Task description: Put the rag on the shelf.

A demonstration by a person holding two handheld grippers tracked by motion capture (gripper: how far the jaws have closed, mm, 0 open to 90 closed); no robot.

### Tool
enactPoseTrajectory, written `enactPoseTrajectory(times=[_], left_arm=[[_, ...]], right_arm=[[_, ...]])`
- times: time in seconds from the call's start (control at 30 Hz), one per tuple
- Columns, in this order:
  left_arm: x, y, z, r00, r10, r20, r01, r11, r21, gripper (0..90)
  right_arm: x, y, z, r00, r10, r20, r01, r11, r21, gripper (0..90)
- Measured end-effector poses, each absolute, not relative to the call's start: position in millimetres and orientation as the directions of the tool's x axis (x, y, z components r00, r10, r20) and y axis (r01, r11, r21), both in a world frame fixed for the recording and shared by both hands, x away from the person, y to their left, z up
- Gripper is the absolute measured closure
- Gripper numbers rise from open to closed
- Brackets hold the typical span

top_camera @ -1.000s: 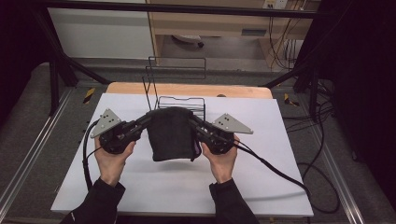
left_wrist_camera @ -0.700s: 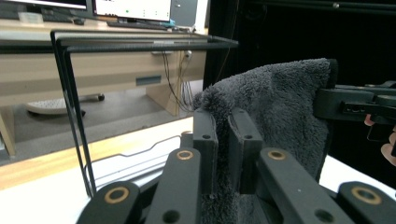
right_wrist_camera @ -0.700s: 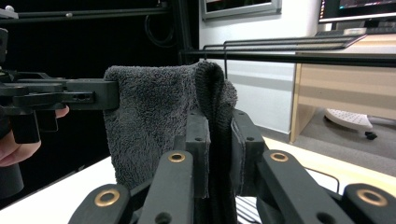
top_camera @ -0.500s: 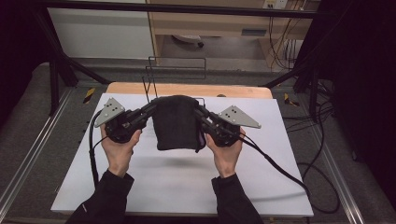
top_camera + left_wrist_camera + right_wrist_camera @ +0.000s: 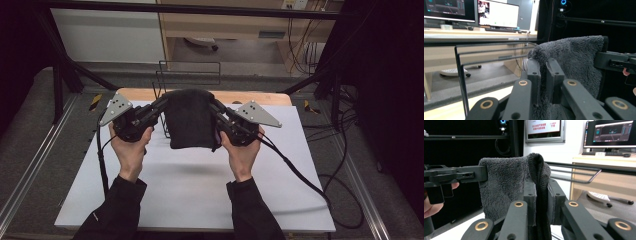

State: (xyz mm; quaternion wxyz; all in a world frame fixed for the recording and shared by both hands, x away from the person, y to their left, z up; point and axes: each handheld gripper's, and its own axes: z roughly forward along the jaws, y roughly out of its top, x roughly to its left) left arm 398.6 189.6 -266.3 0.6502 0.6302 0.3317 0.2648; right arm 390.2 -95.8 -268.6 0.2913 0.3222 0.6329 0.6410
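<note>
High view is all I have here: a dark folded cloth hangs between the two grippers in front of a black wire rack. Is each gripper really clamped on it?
Observer: Yes. The left gripper pinches a bunched corner of the dark grey fluffy towel.
Operator: And the right?
Observer: The right gripper is shut on a folded edge that rises between its jaws.
Operator: Is the towel on the rack yet?
Observer: No. In the left gripper view the black wire rack stands apart beside the towel.
</note>
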Motion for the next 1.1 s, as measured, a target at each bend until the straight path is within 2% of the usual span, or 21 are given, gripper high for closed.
enactPoseTrajectory(times=[1.1], left_arm=[[425,193,-188,0.619,0.781,-0.080,-0.045,0.138,0.989,82.6]], right_arm=[[418,-85,-185,-0.580,0.814,-0.024,-0.111,-0.050,0.993,80.3]])
